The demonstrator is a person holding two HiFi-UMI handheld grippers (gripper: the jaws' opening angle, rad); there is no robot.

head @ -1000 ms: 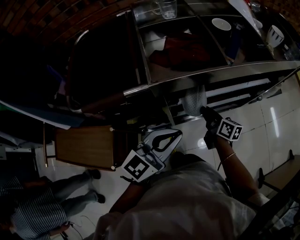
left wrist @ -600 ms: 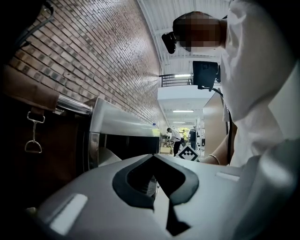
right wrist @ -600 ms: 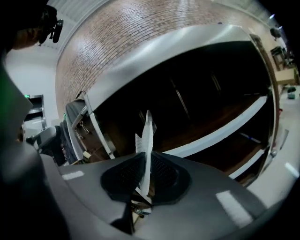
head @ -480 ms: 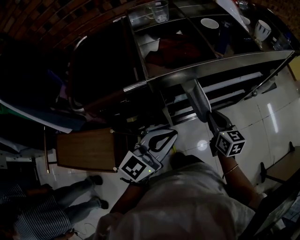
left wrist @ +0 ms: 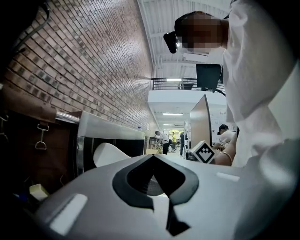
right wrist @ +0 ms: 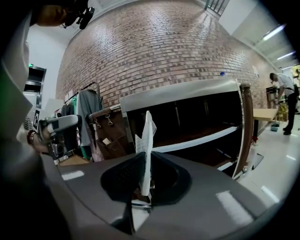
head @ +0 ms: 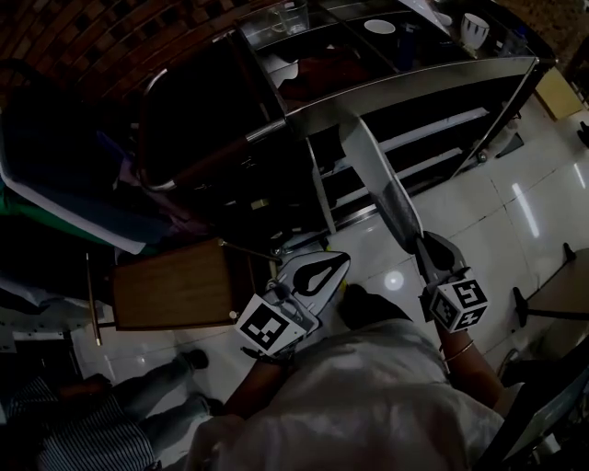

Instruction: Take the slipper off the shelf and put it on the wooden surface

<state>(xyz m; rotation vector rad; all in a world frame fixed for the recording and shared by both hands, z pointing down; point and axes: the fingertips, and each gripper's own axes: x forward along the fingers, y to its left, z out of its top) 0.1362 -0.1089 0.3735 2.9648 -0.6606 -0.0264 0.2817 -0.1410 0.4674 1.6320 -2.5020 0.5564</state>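
Observation:
The white slipper (head: 382, 189) hangs in the air in front of the metal shelf (head: 405, 81), with its heel end in my right gripper (head: 426, 248), which is shut on it. In the right gripper view the slipper (right wrist: 147, 140) stands edge-on between the pads. My left gripper (head: 340, 261) is held low at the middle, shut and with nothing in it. From it I see the slipper (left wrist: 108, 153) as a pale shape before the shelf. The wooden surface (head: 170, 287) lies to the left, beside the left gripper.
Cups and a bowl (head: 379, 27) stand on top of the shelf unit. A dark rack with bags and clothes (head: 184, 138) stands left of the shelf, behind the wooden surface. The floor is glossy white tile (head: 497, 212). A person's legs (head: 120, 414) show at the lower left.
The right gripper closed on the slipper at the shelf and drew it out, down and to the right. The left gripper has stayed nearly still.

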